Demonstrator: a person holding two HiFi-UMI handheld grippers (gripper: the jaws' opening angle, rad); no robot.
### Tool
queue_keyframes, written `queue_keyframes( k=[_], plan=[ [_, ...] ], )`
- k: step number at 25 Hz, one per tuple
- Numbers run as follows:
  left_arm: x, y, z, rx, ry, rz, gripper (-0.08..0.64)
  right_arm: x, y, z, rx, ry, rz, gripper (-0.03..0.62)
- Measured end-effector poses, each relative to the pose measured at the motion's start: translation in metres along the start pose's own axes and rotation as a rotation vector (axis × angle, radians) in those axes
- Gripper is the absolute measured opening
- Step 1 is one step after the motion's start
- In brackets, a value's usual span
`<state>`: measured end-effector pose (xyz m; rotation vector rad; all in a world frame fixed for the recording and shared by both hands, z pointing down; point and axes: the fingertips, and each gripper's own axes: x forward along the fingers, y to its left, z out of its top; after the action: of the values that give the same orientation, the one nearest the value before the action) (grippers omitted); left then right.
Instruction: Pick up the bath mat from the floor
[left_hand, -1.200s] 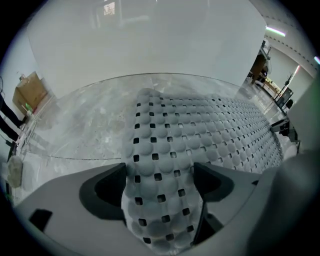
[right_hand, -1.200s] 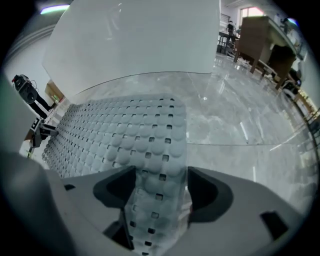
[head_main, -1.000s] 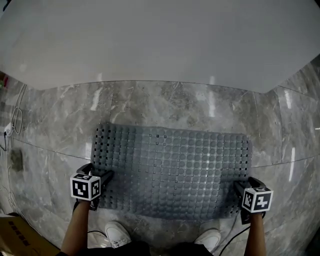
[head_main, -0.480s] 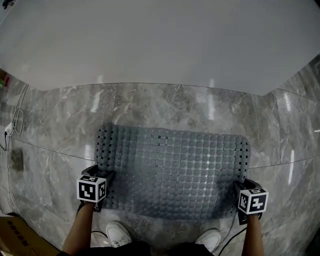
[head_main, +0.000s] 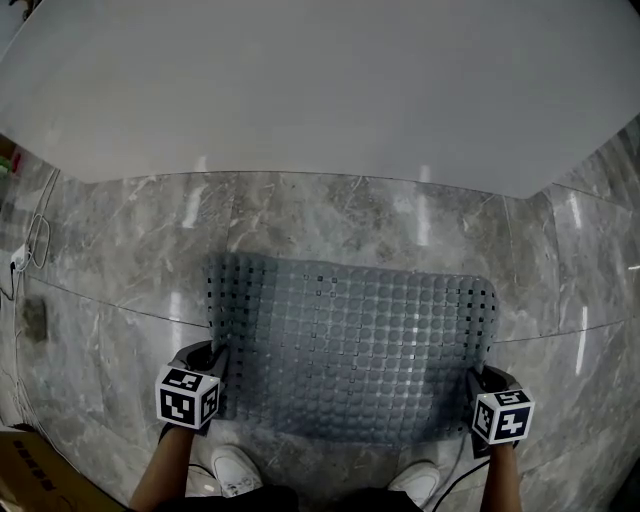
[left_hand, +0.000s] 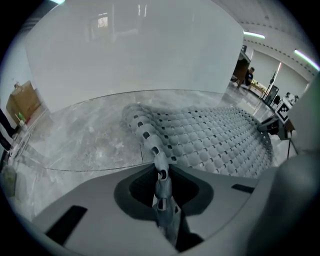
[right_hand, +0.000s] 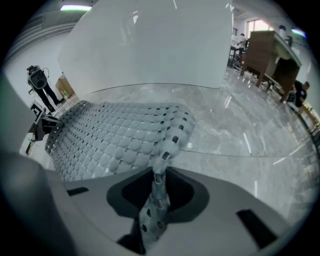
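Note:
A grey rubber bath mat (head_main: 350, 350) with round studs and holes lies on the marble floor (head_main: 120, 260). My left gripper (head_main: 215, 367) is at its near left corner and my right gripper (head_main: 478, 387) at its near right corner. Both pairs of jaws have just been closing with the mat's edge between them. In the left gripper view the mat's edge (left_hand: 150, 142) is folded up and pinched in my left gripper (left_hand: 162, 192). The right gripper view shows the mat (right_hand: 115, 135) rising in a fold into my right gripper (right_hand: 159, 187), which is shut on it.
A large white curved panel (head_main: 300, 90) stands just beyond the mat. The person's white shoes (head_main: 235, 470) are at the mat's near edge. A cardboard box (head_main: 40, 485) sits at the bottom left, and cables (head_main: 30, 240) run along the left side.
Both grippers have shut on the mat's near corners and risen a little. The left one has drawn its corner inward, so the mat's left edge sits further right and the near edge is lifted.

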<state>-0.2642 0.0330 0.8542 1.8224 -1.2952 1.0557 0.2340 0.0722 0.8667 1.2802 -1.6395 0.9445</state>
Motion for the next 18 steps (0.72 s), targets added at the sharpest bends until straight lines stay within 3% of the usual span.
queue_keyframes(
  k=[9,18],
  plan=[
    [-0.03,-0.013,0.023,-0.004,-0.113,-0.046,0.051,-0.027,0.011,0.018,-0.018,-0.109,0.033,0.077],
    [-0.084,-0.042,0.075,0.013,-0.19,-0.028,0.049,-0.079,0.033,0.072,-0.102,-0.173,0.026,0.075]
  ],
)
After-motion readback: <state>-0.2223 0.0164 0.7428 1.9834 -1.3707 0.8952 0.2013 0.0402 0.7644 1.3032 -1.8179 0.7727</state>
